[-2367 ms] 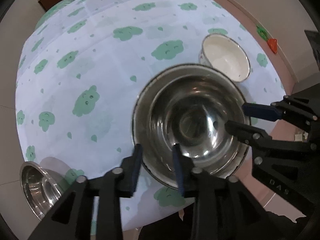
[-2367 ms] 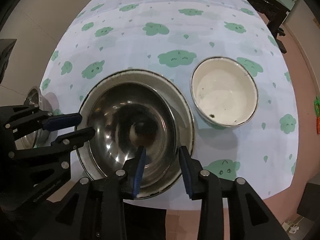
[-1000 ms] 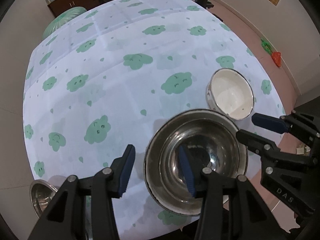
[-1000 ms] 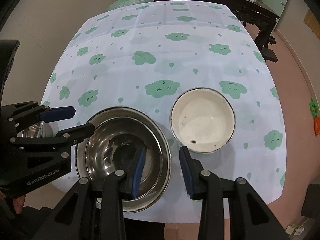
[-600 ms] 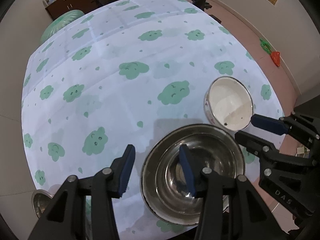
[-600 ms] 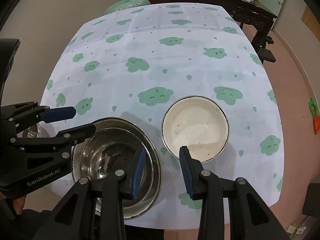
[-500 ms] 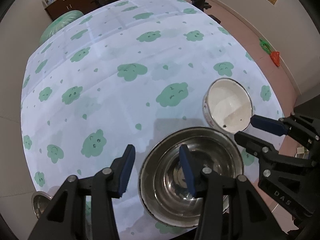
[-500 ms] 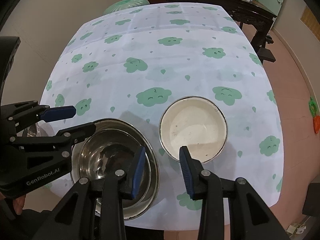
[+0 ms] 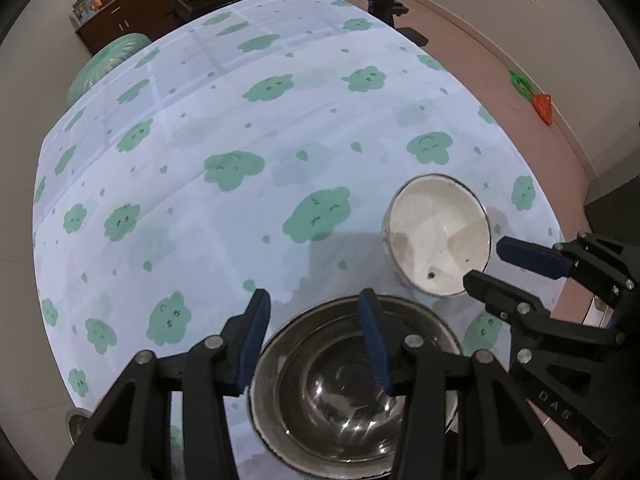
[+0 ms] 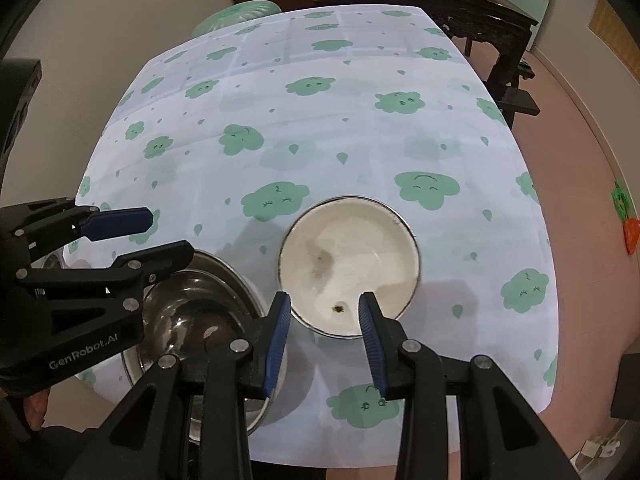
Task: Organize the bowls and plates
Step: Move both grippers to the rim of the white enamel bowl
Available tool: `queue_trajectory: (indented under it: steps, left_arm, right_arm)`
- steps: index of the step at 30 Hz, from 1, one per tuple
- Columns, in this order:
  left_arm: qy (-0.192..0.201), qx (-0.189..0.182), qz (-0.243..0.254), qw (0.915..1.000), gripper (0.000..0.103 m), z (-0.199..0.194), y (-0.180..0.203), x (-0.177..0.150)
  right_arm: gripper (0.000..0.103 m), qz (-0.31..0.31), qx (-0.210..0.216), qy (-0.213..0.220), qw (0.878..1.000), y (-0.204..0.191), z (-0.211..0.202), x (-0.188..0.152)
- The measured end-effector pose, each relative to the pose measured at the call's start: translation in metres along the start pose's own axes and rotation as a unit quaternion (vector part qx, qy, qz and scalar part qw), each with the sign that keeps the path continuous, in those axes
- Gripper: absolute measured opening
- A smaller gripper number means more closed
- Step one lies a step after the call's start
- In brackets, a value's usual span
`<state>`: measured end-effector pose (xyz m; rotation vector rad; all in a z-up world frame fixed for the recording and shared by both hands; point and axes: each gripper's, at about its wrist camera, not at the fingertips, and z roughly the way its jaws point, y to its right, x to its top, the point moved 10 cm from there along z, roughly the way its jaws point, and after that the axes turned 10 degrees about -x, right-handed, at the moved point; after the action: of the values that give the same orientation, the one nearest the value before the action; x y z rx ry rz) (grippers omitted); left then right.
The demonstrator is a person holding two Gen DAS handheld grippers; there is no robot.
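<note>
From the left wrist, the left tongs (image 9: 312,340) stand apart, empty, above the near-edge steel bowl (image 9: 344,392) nested in a steel plate (image 9: 436,324). The white bowl (image 9: 438,236), holding only dark specks, sits just far-right on the desk (image 9: 240,120).

From the right wrist, the right tongs (image 10: 324,332) gape over the white bowl's near rim, touching nothing; the steel bowl (image 10: 188,324) lies left.

Both grippers: matte black plastic linkage frames w/ triangular cut-outs, silver round screw heads at pivots, ribbed blue pads on finger tips. Left gripper (image 10: 132,236), left of frame in right wrist view, has white "GenRobot.AI" lettering. Right gripper (image 9: 504,264), at right in left wrist view, embossed "DAS".
</note>
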<state>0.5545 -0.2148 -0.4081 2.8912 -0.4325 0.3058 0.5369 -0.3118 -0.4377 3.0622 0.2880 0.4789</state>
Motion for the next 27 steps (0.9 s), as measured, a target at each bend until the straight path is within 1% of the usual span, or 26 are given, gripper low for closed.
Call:
queue_trajectory:
  steps: [14,27]
  left_arm:
    - [-0.015,-0.004,0.022,0.9996,0.046,0.025,0.023,0.023]
    - [-0.034,-0.006,0.031,0.9989,0.046,0.05,0.035,0.033]
  right_arm:
    - [0.038,0.021,-0.006,-0.013,1.0,0.031,0.017,0.001]
    - [0.038,0.033,-0.009,-0.029,0.999,0.052,0.036,-0.001]
